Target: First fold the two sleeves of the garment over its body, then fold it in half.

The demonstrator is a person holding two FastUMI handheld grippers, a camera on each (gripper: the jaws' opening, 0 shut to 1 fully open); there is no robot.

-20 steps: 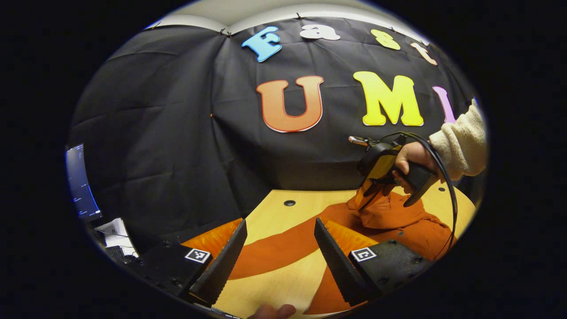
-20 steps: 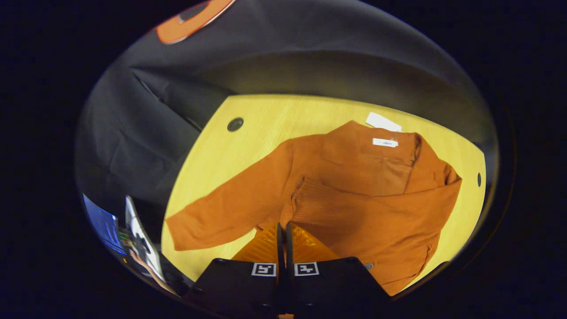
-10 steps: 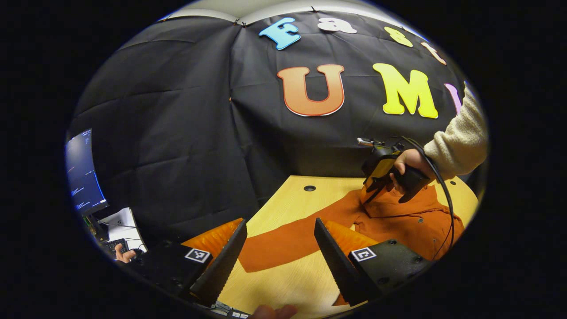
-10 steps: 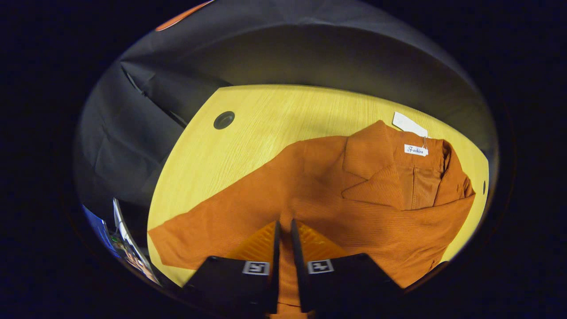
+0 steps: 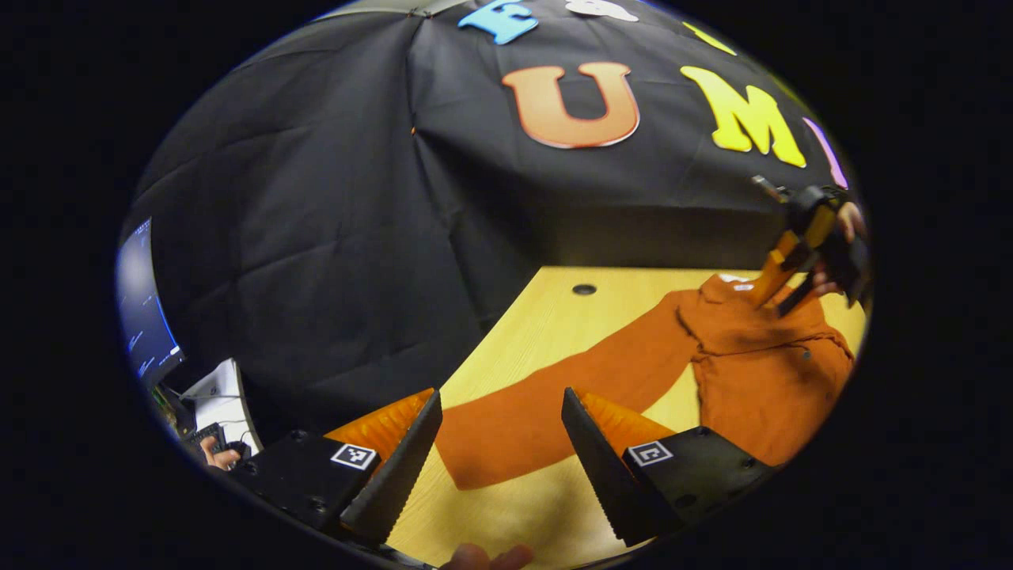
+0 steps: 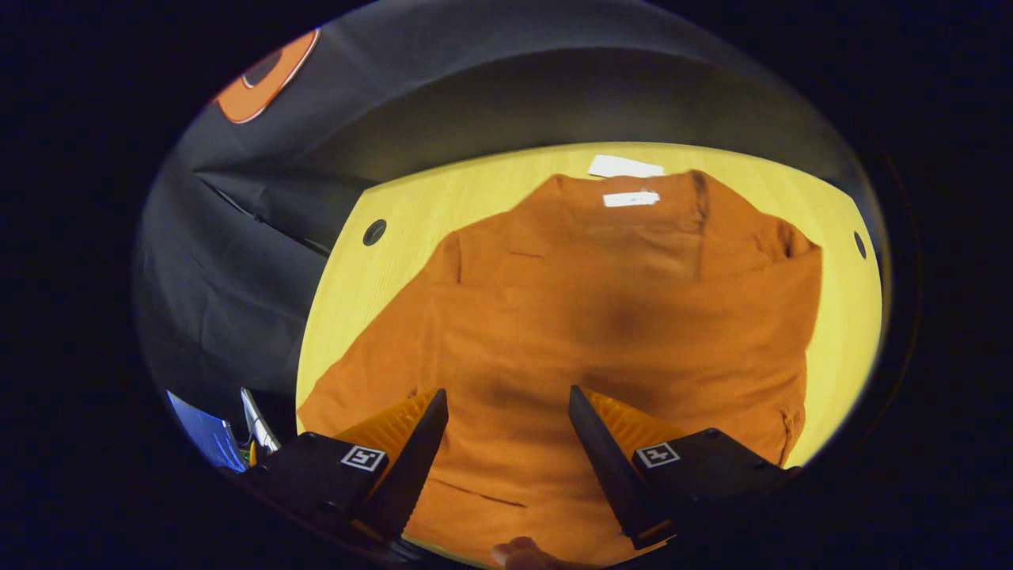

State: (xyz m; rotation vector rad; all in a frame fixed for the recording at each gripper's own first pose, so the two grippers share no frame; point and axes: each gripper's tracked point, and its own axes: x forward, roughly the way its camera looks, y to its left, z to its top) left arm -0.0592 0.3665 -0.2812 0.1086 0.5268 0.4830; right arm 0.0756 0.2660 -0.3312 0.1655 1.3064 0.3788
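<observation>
The garment (image 6: pixel 617 332) is lying flat on the surface (image 6: pixel 380 269), directly ahead of and beneath the right gripper (image 6: pixel 506 443), whose fingers are standing well apart and gripping nothing. From that gripper's view one sleeve looks to be lying across the body already, with the collar end and its white tag (image 6: pixel 631 199) at the far side.

The left gripper (image 5: pixel 498 443) is hovering with its fingers apart too, empty, and the other sleeve (image 5: pixel 554 396) is stretching out from the body toward it; the cuff is lying just ahead, between the fingers and slightly below them. The right gripper is also showing far off to the right in the left gripper view, raised above the collar.

The step in hand, as I judge it, is this outstretched sleeve. To do it well, the left gripper should be coming down onto the cuff end, pinching only the sleeve's own layers (not dragging along the surface), then carrying it across the body so it lands flat and straight.

The garment's hem is being cut off behind the right gripper's fingers, so I cannot tell how it lies there. Whether the folded sleeve is smooth is hard to make out, since that view is soft and shadowed.
</observation>
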